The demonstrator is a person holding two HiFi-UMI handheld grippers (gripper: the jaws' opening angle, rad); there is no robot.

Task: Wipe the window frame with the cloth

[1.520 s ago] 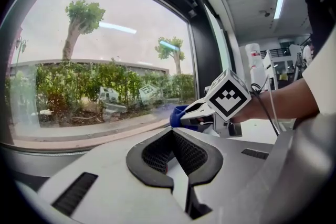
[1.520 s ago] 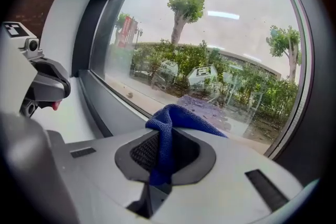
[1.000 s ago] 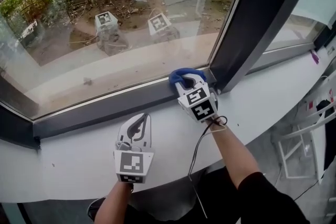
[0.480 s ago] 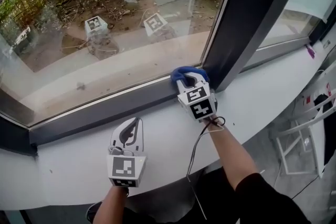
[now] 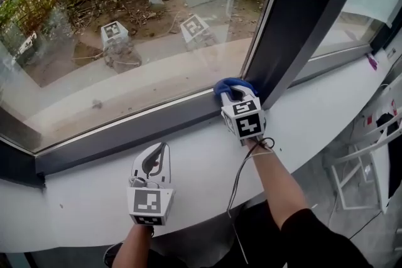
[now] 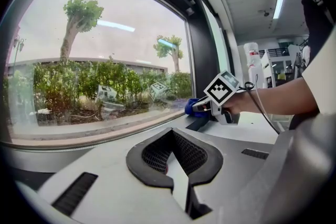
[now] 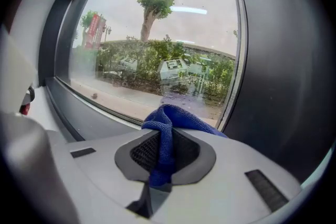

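The blue cloth [image 5: 228, 85] is bunched against the dark bottom rail of the window frame [image 5: 125, 132], right in the corner where the rail meets the dark upright post [image 5: 301, 16]. My right gripper [image 5: 233, 96] is shut on the cloth, which hangs out between its jaws as a blue fold [image 7: 167, 128] in the right gripper view. My left gripper [image 5: 157, 157] lies low over the white sill [image 5: 201, 166], a little short of the rail, shut with nothing in it. The left gripper view shows the right gripper [image 6: 206, 107] and the cloth [image 6: 190, 107] ahead at the corner.
The glass pane [image 5: 125, 41] above the rail reflects both marker cubes. A black cable [image 5: 235, 182] trails from the right gripper over the sill's front edge. A white frame stand [image 5: 364, 160] is on the floor at the right. A small purple thing [image 5: 370, 63] lies far right on the sill.
The right gripper has slid the cloth a short way right along the bottom rail, into the corner by the post. The left gripper has stayed nearly still on the sill.
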